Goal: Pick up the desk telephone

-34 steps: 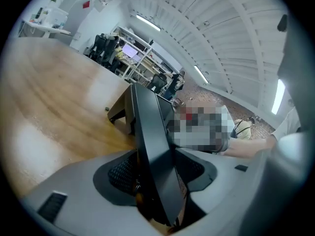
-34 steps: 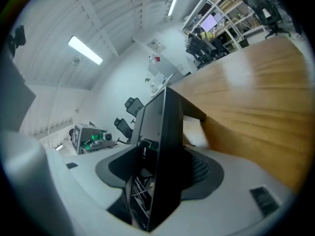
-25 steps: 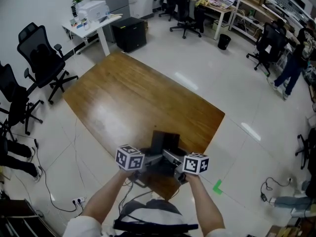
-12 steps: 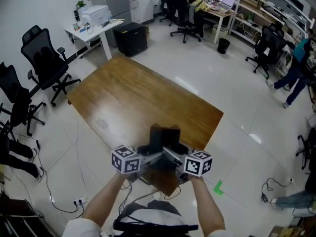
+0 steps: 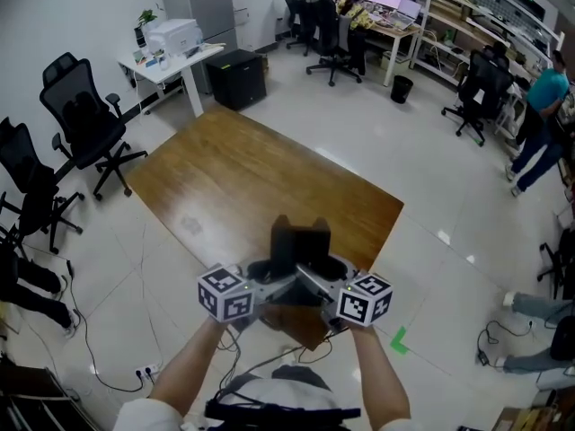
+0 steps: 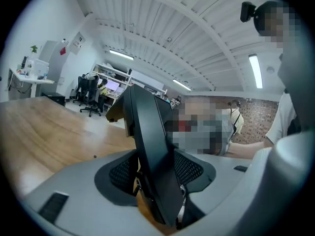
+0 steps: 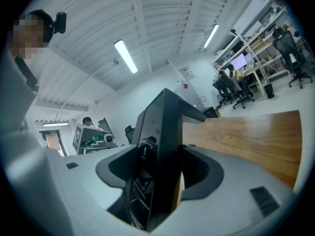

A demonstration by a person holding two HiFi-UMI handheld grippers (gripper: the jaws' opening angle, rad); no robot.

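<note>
Now the desk telephone hangs above the near corner of the desk, pinched from two sides. The left claw and the right claw are each closed on its dark body. Both should rise together, level, with equal pressure, otherwise it may twist out.

A wooden table stands on pale floor, with a black office chair and white desk nearby.

Black-and-white marker cubes, seemingly white short sleeves
</note>
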